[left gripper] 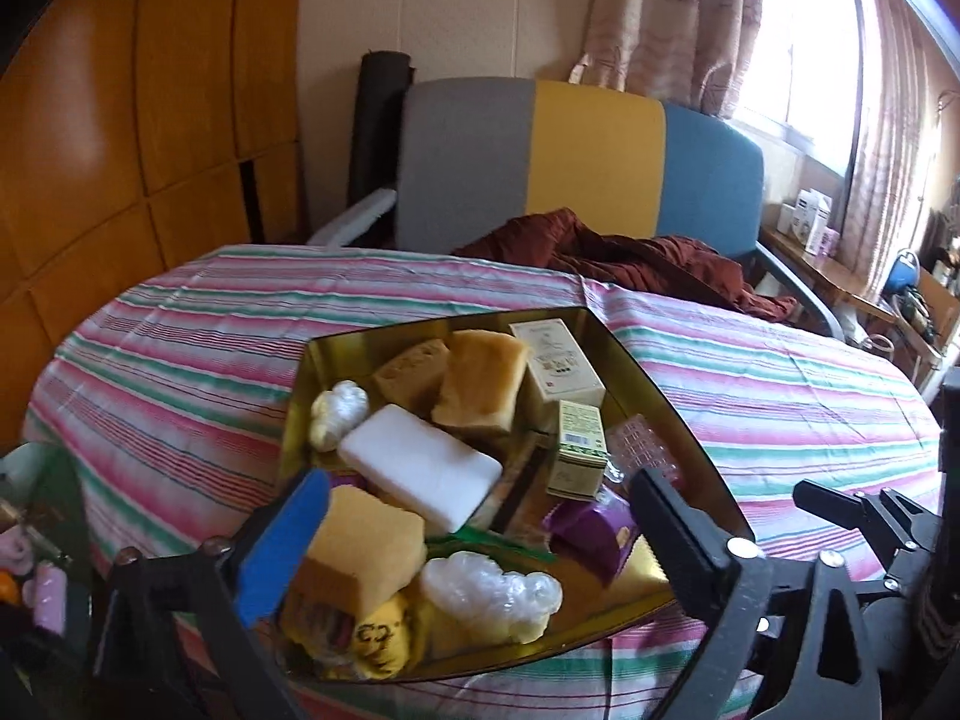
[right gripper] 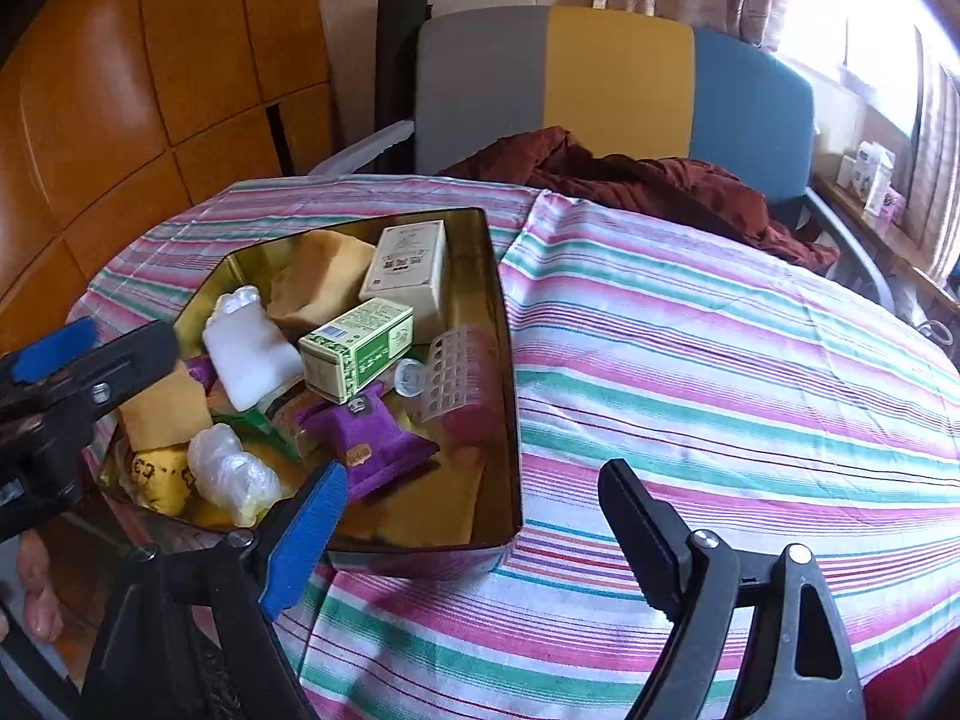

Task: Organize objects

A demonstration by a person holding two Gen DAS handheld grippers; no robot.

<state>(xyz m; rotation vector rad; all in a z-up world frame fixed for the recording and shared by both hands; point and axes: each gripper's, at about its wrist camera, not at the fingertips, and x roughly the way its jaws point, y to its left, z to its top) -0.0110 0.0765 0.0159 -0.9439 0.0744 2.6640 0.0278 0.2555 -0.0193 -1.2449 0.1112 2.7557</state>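
A gold tin box (left gripper: pixel 654 384) sits on the striped tablecloth (left gripper: pixel 180 360) and holds several items: a white sponge block (left gripper: pixel 420 465), yellow sponges (left gripper: pixel 480 381), a green carton (left gripper: pixel 579 447), a cream carton (left gripper: pixel 558 363), a purple packet (left gripper: pixel 591 531) and bubble-wrapped lumps (left gripper: pixel 489 591). My left gripper (left gripper: pixel 474 540) is open and empty, hovering over the box's near end. In the right wrist view the same box (right gripper: pixel 507 360) lies left of centre. My right gripper (right gripper: pixel 474 510) is open and empty above the box's near right corner. The left gripper's fingers (right gripper: pixel 90 360) show at the left.
A grey, yellow and blue chair back (left gripper: pixel 576 162) stands behind the table with a dark red cloth (left gripper: pixel 630 258) draped on it. Wooden panels (left gripper: pixel 120 120) fill the left. A shelf with small boxes (left gripper: pixel 810 222) stands by the curtained window. A pink roller (right gripper: pixel 459 369) lies in the box.
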